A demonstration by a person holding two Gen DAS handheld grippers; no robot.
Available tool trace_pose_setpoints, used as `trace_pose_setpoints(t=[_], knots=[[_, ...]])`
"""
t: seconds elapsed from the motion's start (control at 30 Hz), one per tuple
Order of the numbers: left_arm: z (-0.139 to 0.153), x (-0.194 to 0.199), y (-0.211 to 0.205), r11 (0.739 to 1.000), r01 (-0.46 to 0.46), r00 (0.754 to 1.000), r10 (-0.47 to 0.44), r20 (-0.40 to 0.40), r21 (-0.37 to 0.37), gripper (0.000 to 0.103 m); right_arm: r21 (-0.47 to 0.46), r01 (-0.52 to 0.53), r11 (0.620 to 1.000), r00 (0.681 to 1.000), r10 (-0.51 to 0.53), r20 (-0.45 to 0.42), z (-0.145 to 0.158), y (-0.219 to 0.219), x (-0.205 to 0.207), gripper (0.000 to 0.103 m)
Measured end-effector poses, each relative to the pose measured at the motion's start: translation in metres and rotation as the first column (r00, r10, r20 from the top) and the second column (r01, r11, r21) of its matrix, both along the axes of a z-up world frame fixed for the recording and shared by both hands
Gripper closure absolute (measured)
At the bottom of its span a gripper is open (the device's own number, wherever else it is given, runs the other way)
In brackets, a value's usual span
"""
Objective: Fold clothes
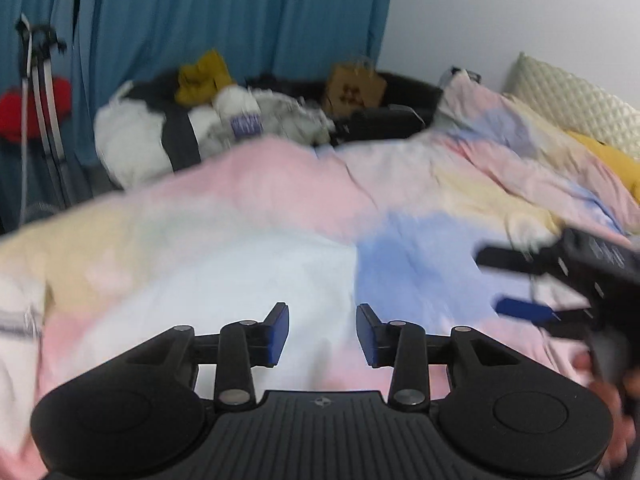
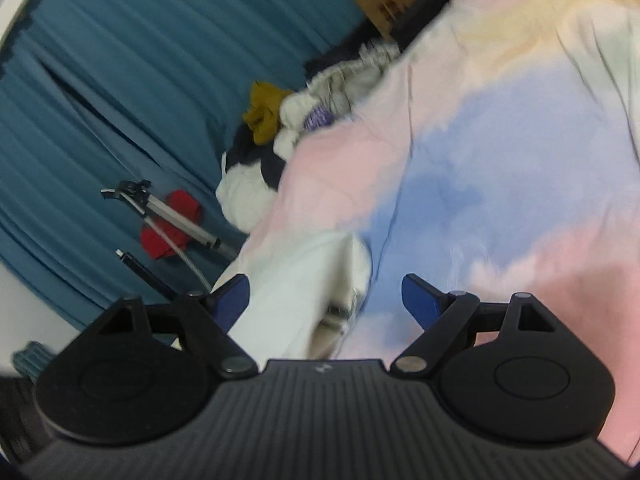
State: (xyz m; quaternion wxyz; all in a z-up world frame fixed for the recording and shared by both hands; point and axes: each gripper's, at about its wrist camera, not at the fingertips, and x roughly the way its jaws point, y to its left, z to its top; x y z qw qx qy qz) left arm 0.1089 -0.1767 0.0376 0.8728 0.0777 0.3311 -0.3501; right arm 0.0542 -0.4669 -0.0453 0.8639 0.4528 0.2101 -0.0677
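A white garment [image 1: 16, 320] lies at the far left edge of the left wrist view on a pastel pink, blue and yellow bedspread [image 1: 280, 208]. My left gripper [image 1: 322, 332] is open and empty, hovering above the bedspread. My right gripper [image 2: 326, 300] is open, with a white garment [image 2: 304, 292] lying below and between its fingers; the jaws do not close on it. The right gripper also shows at the right of the left wrist view [image 1: 532, 284], open. Both views are blurred.
A heap of clothes [image 1: 192, 120] in white, grey, black and mustard lies at the bed's far side. A brown cardboard piece [image 1: 354, 88] and black item sit behind. Teal curtains [image 1: 200, 12], a tripod [image 1: 40, 112], and a quilted pillow [image 1: 572, 100] surround the bed.
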Motion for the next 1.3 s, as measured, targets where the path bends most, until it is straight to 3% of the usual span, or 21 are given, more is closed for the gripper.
trace_pose_setpoints(t=[0.1,0.2,0.3,0.4,0.47,0.7,0.8,0.83,0.87,1.0,1.1,1.2,1.23,1.3], knots=[[-0.020,0.000,0.048,1.000,-0.026,0.999,0.026,-0.029,0.007,0.054,0.171,-0.068,0.983,0.998,0.066,0.018,-0.016,-0.005,0.007,0.017],[-0.024,-0.013,0.102,0.996,-0.080,0.996,0.081,-0.024,0.030,0.049,0.348,-0.118,0.930,0.993,0.114,0.032,-0.034,-0.009,0.020,0.017],[-0.029,-0.036,0.148,0.989,-0.140,0.990,0.141,-0.028,0.042,0.048,0.429,-0.118,0.896,0.990,0.139,-0.019,-0.048,-0.010,0.048,0.018],[-0.037,-0.052,0.191,0.982,-0.189,0.981,0.189,-0.041,-0.012,0.048,0.491,-0.098,0.866,0.989,0.138,-0.045,-0.065,-0.010,0.085,0.019],[-0.038,-0.054,0.208,0.975,-0.217,0.974,0.213,-0.074,-0.049,0.048,0.490,-0.110,0.865,0.988,0.150,-0.043,-0.074,-0.009,0.107,0.027],[-0.045,-0.048,0.215,0.975,-0.190,0.981,0.185,-0.054,-0.119,0.048,0.322,-0.156,0.934,0.978,0.191,-0.080,-0.085,0.002,0.167,0.037],[-0.054,-0.039,0.214,0.972,-0.190,0.981,0.182,-0.073,-0.141,0.048,0.297,-0.131,0.946,0.986,0.156,-0.062,-0.096,-0.001,0.180,0.067],[-0.056,-0.035,0.212,0.970,-0.193,0.980,0.183,-0.080,-0.150,0.048,0.284,-0.126,0.950,0.988,0.146,-0.052,-0.093,-0.001,0.179,0.084],[-0.056,-0.033,0.213,0.967,-0.201,0.978,0.189,-0.085,-0.158,0.048,0.271,-0.121,0.955,0.990,0.137,-0.041,-0.090,-0.001,0.179,0.091],[-0.053,-0.025,0.215,0.949,-0.231,0.971,0.210,-0.117,-0.213,0.049,0.220,-0.103,0.970,0.995,0.104,0.006,-0.076,-0.001,0.178,0.097],[-0.049,-0.025,0.217,0.937,-0.242,0.969,0.219,-0.118,-0.251,0.049,0.110,-0.161,0.981,0.975,0.140,0.175,-0.021,0.006,0.166,0.097],[-0.042,-0.029,0.216,0.929,-0.230,0.972,0.204,-0.118,-0.288,0.049,-0.109,-0.148,0.983,0.899,0.180,0.400,0.042,0.013,0.131,0.097],[-0.040,-0.031,0.216,0.927,-0.224,0.974,0.197,-0.115,-0.300,0.049,-0.133,-0.123,0.983,0.875,0.171,0.453,0.053,0.011,0.117,0.097],[-0.038,-0.034,0.217,0.926,-0.217,0.975,0.193,-0.107,-0.307,0.049,-0.172,-0.051,0.984,0.885,0.124,0.449,0.062,0.001,0.091,0.097]])
